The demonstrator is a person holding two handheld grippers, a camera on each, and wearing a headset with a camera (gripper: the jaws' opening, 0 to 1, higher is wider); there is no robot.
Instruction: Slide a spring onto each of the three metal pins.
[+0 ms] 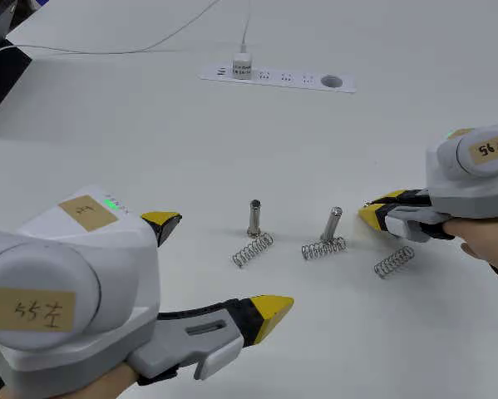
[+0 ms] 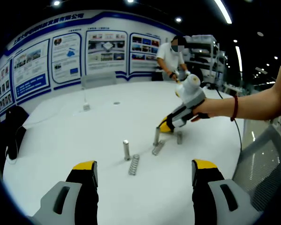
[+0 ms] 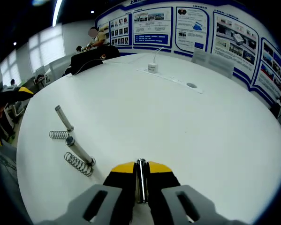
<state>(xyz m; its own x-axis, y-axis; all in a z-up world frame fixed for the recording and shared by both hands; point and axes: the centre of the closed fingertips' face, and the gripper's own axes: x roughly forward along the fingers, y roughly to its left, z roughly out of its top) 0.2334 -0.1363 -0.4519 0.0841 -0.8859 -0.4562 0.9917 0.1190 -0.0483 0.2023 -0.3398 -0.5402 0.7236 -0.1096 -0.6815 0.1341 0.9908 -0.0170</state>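
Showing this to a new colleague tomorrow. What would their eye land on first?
The right claw, at the right, shut on a metal pin. In the middle two pins stand upright, three springs lying loose nearby. The open left claw looms near left.

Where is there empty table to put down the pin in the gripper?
The wide bare table between the power strip and the two standing pins is free. So is the front, right of the left gripper. It's crowded around those pins and the springs, by the right gripper holding its pin.
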